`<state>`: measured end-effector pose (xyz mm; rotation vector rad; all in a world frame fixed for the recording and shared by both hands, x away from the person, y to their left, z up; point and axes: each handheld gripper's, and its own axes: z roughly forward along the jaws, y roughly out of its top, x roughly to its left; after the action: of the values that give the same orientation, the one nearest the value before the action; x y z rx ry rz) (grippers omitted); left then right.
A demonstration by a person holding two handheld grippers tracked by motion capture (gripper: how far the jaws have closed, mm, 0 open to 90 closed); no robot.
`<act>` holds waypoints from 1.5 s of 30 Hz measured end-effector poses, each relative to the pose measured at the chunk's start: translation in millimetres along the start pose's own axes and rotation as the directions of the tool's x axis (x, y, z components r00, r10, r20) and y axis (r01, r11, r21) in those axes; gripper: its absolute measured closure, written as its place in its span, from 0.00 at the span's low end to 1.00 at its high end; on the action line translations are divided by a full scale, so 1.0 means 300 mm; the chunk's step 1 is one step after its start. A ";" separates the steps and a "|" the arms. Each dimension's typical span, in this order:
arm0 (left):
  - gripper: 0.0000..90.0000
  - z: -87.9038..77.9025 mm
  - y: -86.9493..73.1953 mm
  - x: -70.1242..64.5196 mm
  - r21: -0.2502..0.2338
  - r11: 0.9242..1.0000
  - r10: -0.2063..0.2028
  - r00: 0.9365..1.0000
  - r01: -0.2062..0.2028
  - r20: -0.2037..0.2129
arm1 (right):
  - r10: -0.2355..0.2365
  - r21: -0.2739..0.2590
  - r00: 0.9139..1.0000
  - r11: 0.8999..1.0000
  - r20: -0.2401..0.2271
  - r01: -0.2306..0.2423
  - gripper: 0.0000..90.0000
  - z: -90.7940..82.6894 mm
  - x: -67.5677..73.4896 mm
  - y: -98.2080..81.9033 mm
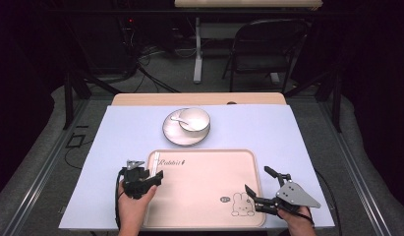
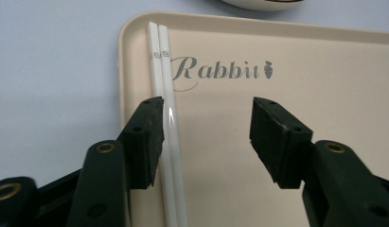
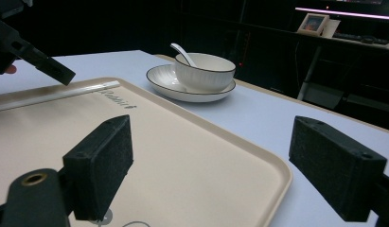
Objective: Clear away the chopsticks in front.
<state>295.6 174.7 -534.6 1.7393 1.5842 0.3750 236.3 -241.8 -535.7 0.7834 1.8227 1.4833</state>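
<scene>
My left gripper (image 2: 206, 137) fingers released above the pair of white glossy chopsticks (image 2: 166, 127), chopsticks lying side by side along the left edge of the beige plastic tray (image 2: 277, 56), one finger touching them, my right gripper (image 3: 211, 165) fingers spread wide over the tray's near corner, holding nothing

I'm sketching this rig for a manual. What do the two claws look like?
Both are black. The left claw and right claw each carry a grey three-cornered plate on top and end in blocky rectangular pads with brass-coloured pivot rings. A dark cable trails from each. No sleeves visible.
</scene>
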 end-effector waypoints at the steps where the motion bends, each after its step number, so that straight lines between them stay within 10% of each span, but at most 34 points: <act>1: 0.46 0.000 0.002 0.000 0.004 1.000 -0.003 1.000 0.003 0.000 | 0.000 0.000 1.000 1.000 0.000 0.000 0.15 0.000 0.000 0.000; 12: 0.31 -0.002 0.033 0.006 -0.038 0.993 0.110 0.992 -0.113 -0.063 | 0.000 0.001 1.000 1.000 0.003 0.000 0.15 0.001 -0.002 0.000; 45: 0.30 0.045 0.256 0.026 -0.057 0.997 0.056 0.998 -0.055 0.024 | -0.003 0.003 1.000 1.000 -0.001 0.003 0.15 0.001 -0.001 0.000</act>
<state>362.1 180.5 -493.3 1.7411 1.4961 0.4189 236.7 -241.9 -535.8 0.7813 1.8262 1.4800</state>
